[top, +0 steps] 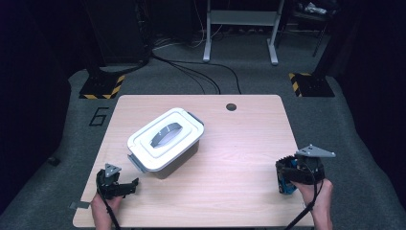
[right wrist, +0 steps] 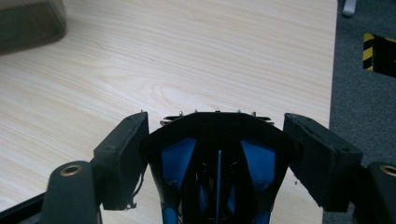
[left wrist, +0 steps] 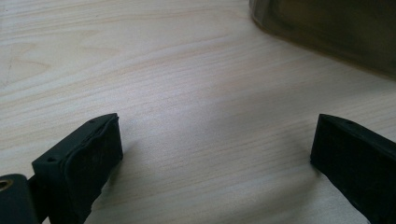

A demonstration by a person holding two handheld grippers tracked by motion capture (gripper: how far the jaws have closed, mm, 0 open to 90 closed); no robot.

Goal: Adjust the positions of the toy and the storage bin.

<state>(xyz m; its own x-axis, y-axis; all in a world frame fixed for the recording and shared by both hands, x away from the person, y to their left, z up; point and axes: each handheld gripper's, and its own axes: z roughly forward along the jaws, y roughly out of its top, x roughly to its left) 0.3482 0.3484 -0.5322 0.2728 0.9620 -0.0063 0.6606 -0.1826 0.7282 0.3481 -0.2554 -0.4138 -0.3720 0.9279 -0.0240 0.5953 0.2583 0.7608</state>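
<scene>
Standing by the table (top: 249,143), I see a pale wood-grain top with rounded corners and a small dark round hole (top: 231,107) near its far edge. The storage box (top: 165,142) sits left of centre, turned at an angle: a smooth white lid with a recessed grey handle, grey latches at both ends, and a dark translucent body. Wide bare wood lies open to its right and in front.

The left gripper (top: 125,185), matt black, rests low near the front-left corner, just off the box's near end, its jaws spread with nothing between them.

The right gripper (top: 286,178) is beside the table's right edge, clamped on a black-and-blue tool (right wrist: 217,154) with a row of small metal pins along its front.
</scene>
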